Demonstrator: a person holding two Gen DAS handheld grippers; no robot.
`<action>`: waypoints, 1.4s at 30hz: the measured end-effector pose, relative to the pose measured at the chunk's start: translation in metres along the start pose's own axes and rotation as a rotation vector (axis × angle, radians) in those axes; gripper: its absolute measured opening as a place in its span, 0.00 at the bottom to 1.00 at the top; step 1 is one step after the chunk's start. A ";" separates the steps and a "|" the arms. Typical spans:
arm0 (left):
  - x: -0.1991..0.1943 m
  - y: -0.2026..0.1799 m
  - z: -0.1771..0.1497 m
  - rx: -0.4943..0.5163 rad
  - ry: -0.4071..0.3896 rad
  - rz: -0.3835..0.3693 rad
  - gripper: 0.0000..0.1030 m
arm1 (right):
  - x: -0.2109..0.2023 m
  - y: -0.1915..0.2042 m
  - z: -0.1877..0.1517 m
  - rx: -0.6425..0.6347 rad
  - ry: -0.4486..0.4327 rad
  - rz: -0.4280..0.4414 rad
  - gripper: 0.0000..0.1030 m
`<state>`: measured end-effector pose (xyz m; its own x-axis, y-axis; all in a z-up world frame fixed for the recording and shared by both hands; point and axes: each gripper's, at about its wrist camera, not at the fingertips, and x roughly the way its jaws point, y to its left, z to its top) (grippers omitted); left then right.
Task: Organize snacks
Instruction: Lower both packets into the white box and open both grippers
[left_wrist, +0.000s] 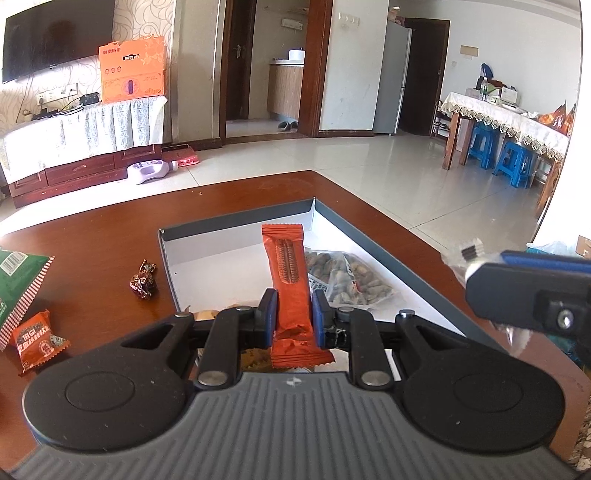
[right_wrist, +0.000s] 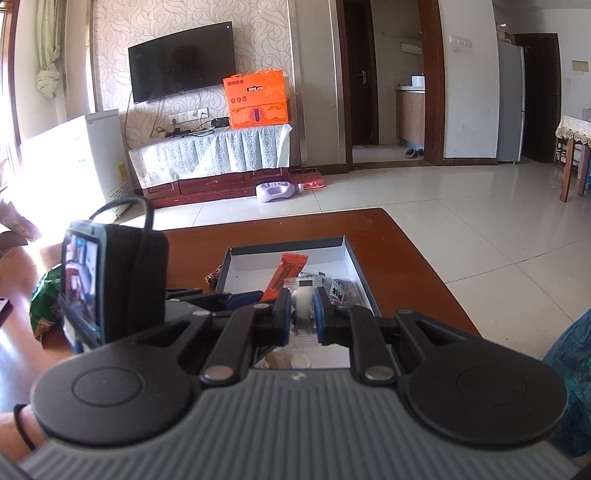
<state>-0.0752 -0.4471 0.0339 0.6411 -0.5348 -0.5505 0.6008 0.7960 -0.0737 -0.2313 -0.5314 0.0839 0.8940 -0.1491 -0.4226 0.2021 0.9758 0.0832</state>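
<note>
My left gripper is shut on a long orange snack bar and holds it upright over the open grey box with a white floor. A clear bag of nuts lies in the box. My right gripper is shut on a clear-wrapped white snack over the same box; it also shows at the right of the left wrist view. The orange bar also shows in the right wrist view.
On the wooden table left of the box lie a brown wrapped candy, a small orange packet and a green snack bag. The table's far edge is just beyond the box. A blue bag sits at the right.
</note>
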 end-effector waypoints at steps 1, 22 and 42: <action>0.002 0.000 -0.001 0.000 0.001 0.001 0.23 | 0.001 -0.001 -0.001 -0.001 0.002 0.001 0.16; 0.016 -0.006 0.004 0.016 0.033 0.000 0.23 | 0.006 -0.002 -0.003 -0.008 0.029 0.002 0.16; 0.014 -0.004 0.006 0.013 0.039 -0.003 0.23 | 0.017 0.000 -0.012 -0.035 0.088 0.007 0.16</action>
<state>-0.0656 -0.4593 0.0318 0.6205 -0.5253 -0.5822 0.6086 0.7908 -0.0650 -0.2206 -0.5318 0.0661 0.8567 -0.1291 -0.4995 0.1802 0.9821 0.0553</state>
